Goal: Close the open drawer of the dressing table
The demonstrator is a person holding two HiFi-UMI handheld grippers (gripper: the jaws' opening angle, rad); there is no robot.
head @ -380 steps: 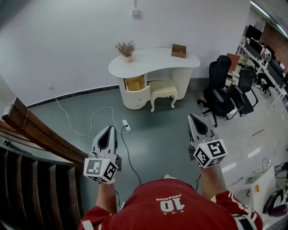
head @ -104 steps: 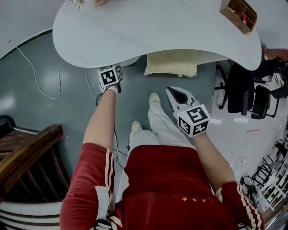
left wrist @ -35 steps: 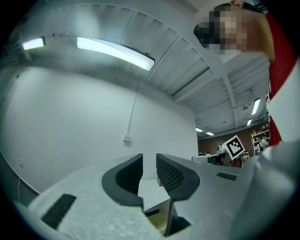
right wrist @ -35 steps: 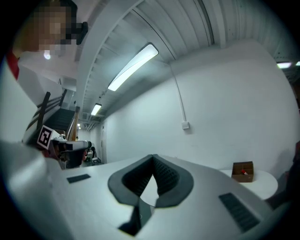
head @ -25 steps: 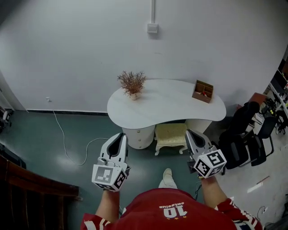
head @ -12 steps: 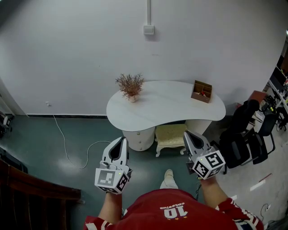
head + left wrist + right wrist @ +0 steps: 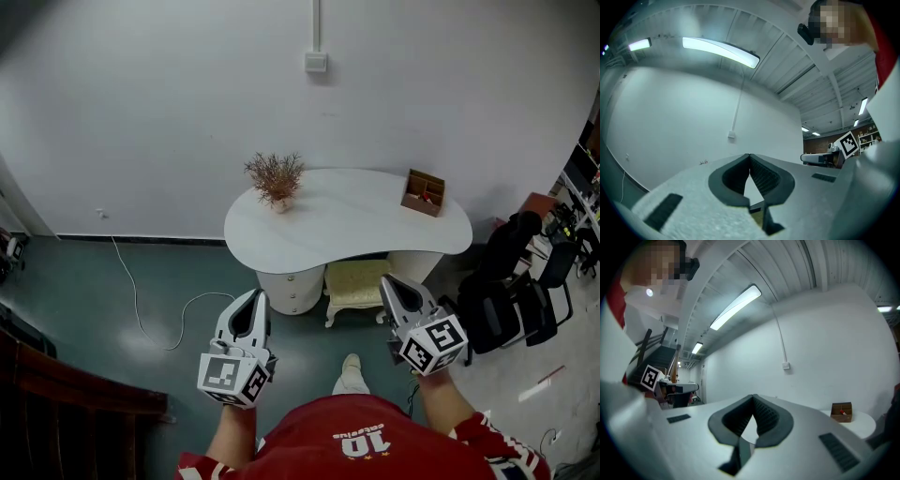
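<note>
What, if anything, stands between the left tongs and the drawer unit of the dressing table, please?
Nothing visible does. Only bare floor lies between the left tongs and the drawer unit. The stool stands beside the unit, to its right in the head view, clear of that path.

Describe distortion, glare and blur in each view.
Head view: sharp, evenly lit, wall bowed, faint sheen on the floor left of the dressing table. Left gripper view: heavy fisheye, dark corners, ceiling light blown out, left gripper body soft. Right gripper view: same fisheye, right gripper soft.
</note>
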